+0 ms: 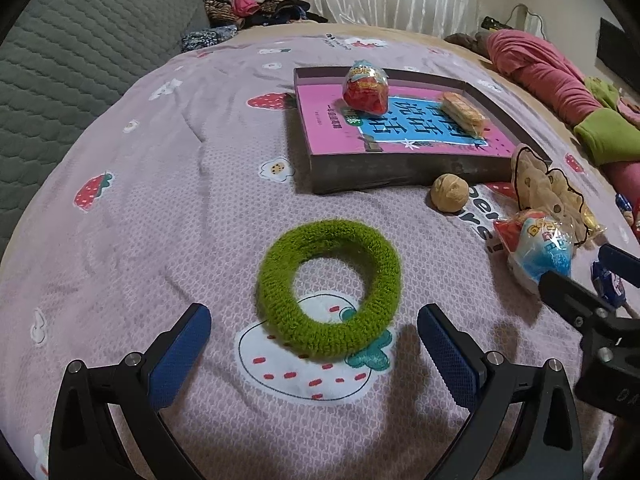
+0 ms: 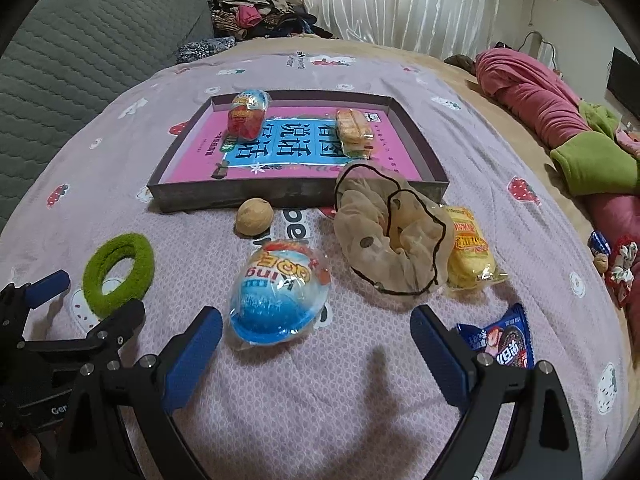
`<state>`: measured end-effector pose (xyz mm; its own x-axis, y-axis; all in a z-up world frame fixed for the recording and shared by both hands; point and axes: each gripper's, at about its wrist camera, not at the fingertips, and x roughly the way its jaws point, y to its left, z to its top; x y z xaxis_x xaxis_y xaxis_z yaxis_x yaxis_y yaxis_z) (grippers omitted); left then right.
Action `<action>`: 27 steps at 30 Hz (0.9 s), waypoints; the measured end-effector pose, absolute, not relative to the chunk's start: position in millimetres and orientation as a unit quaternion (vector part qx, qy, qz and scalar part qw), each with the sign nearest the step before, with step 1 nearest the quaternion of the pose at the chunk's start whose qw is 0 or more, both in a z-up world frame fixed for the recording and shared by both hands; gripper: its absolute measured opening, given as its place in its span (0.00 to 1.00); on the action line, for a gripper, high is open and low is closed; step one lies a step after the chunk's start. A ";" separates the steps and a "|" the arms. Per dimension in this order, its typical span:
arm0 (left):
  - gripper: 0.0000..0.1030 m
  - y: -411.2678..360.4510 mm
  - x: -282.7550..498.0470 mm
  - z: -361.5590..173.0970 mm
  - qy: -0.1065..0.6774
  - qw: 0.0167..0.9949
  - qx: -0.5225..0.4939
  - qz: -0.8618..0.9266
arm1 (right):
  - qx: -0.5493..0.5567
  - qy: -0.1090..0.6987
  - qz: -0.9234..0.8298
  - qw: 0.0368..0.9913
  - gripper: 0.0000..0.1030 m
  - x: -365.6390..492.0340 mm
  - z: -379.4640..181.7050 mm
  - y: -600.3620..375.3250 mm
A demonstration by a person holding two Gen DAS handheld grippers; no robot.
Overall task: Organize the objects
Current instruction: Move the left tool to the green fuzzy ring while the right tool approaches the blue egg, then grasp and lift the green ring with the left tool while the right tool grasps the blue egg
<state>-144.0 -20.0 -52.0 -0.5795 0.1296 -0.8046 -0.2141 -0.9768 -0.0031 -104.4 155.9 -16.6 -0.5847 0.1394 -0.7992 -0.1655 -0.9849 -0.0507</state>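
Note:
A fuzzy green ring (image 1: 329, 289) lies on the pink bedspread just ahead of my left gripper (image 1: 314, 330), which is open with nothing between its blue pads. My right gripper (image 2: 316, 334) is open too, and a wrapped blue-and-red egg toy (image 2: 278, 294) lies just beyond its fingertips, untouched. Further back sits a shallow dark box (image 2: 298, 194) with a pink bottom; it holds a second wrapped egg toy (image 2: 248, 114) and a packet of biscuits (image 2: 354, 132). The right gripper's fingers (image 1: 576, 298) show at the right edge of the left wrist view.
In front of the box lie a walnut (image 2: 254, 216), a beige sheer scrunchie (image 2: 390, 244), a yellow snack packet (image 2: 470, 250) and a blue biscuit packet (image 2: 506, 338). Pink and green bedding (image 2: 560, 120) is heaped at the right. A grey quilted cushion (image 2: 80, 52) stands at the left.

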 end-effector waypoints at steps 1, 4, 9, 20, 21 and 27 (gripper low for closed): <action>1.00 -19.6 -144.5 -52.6 0.047 0.097 -0.448 0.887 | -0.450 0.013 0.889 0.086 0.92 -106.2 -18.0 154.8; 1.00 -18.4 -148.2 -55.7 0.049 0.096 -0.452 0.886 | -0.450 0.013 0.888 0.090 0.92 -111.1 -21.9 153.0; 0.97 -19.6 -157.1 -64.2 0.044 0.094 -0.463 0.880 | -0.445 0.014 0.890 0.097 0.80 -117.5 -24.4 151.8; 0.79 -19.8 -166.0 -63.9 0.032 0.106 -0.461 0.881 | -0.457 0.010 0.885 0.087 0.51 -129.6 -35.6 142.3; 0.79 -19.4 -166.5 -63.8 0.031 0.107 -0.462 0.880 | -0.455 0.011 0.886 0.087 0.50 -130.0 -35.9 142.1; 0.62 -21.3 -167.1 -63.7 0.019 0.118 -0.461 0.879 | -0.452 0.013 0.888 0.085 0.48 -130.6 -36.3 142.2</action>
<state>-167.1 -21.3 -63.7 -0.5472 0.1894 -0.8153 -0.2254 -0.9714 -0.0745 -130.6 142.2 -36.3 -0.5769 0.1395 -0.8048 -0.1624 -0.9852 -0.0543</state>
